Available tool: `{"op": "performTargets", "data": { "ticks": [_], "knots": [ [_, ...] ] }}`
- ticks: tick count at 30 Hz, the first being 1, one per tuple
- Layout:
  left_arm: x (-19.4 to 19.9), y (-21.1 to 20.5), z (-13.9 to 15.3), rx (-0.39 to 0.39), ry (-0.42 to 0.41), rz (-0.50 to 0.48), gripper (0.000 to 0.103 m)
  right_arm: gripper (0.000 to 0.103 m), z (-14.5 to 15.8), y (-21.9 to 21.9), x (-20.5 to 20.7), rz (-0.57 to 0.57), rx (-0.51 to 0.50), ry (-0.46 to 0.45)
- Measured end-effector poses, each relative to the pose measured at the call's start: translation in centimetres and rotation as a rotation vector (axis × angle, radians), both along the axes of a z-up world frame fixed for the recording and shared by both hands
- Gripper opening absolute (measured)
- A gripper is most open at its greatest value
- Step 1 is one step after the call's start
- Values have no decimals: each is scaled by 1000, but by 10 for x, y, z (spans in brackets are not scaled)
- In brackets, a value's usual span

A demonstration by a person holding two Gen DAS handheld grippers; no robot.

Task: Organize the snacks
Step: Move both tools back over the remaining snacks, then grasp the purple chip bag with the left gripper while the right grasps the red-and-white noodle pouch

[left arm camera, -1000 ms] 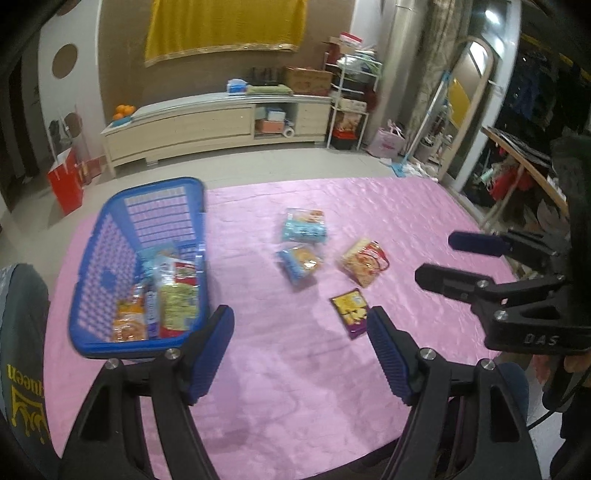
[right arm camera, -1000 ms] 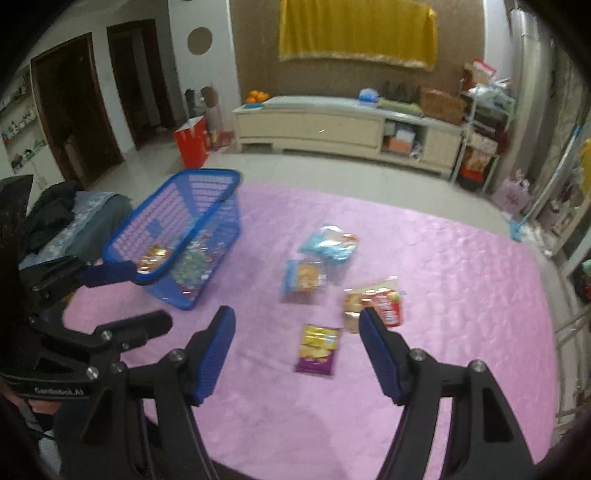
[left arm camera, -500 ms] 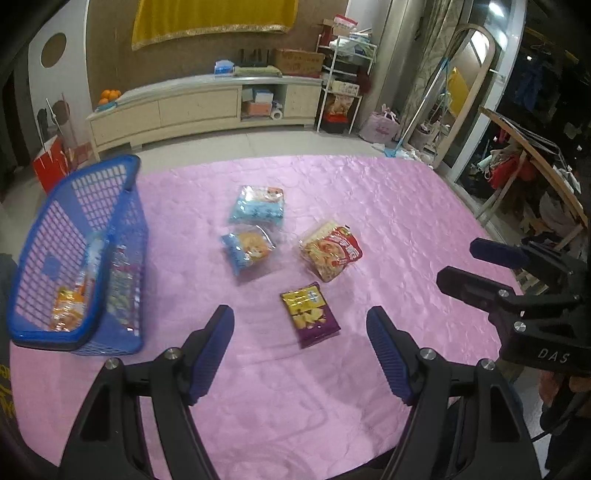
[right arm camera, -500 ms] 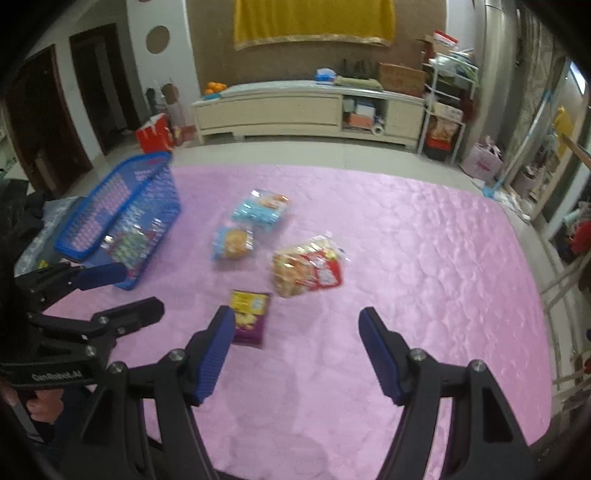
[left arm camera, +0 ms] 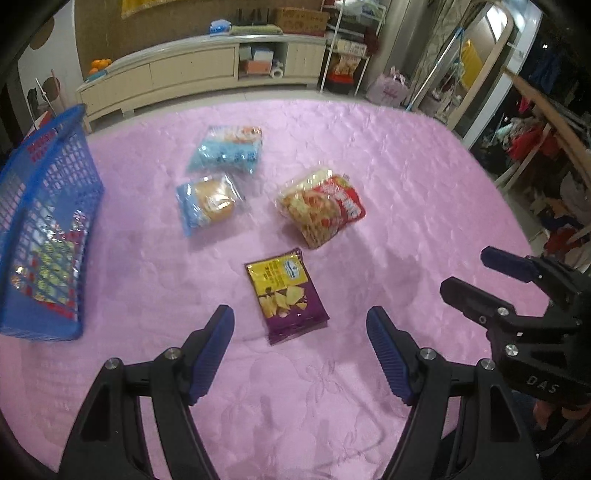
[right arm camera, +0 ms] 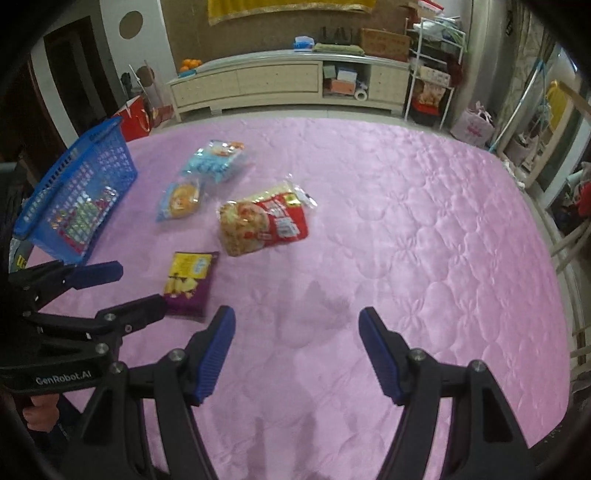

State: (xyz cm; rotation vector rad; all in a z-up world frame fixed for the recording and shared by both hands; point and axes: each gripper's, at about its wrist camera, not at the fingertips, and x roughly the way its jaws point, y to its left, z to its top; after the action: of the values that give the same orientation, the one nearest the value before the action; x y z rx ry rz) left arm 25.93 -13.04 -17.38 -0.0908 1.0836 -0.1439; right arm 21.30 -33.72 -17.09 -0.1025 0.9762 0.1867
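Chips (left arm camera: 286, 295) lie at twelve o'clock just beyond the spread, empty left hand-held gripper (left arm camera: 300, 330), long axis pointing away; the right hand-held gripper (right arm camera: 297, 334), also spread, is farther.

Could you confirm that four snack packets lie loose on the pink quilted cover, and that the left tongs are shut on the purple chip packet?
Not quite: the left tongs are open, short of the purple chip packet, as the left wrist view shows. The rest stands.

I'm working in a home living room. A long cream sideboard (right arm camera: 288, 83) holding oranges (right arm camera: 190, 64) lines the far wall under a yellow hanging (right arm camera: 288, 8), beside a cluttered wire shelf (right arm camera: 432, 74); a pink quilted cover (right arm camera: 406, 221) spreads below me.
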Motion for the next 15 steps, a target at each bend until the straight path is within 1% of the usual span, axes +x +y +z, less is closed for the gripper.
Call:
{"op": "performTargets", "data": {
  "ticks": [5, 9, 15],
  "knots": [
    [15, -5, -22, 1, 45, 21, 72, 74, -15, -9, 13, -10, 9, 26],
    [30, -6, -41, -19, 83, 32, 72, 74, -24, -12, 21, -13, 22, 31],
    [47, -4, -65, 3, 133, 66, 72, 74, -36, -16, 25, -6, 59, 49]
  ]
}}
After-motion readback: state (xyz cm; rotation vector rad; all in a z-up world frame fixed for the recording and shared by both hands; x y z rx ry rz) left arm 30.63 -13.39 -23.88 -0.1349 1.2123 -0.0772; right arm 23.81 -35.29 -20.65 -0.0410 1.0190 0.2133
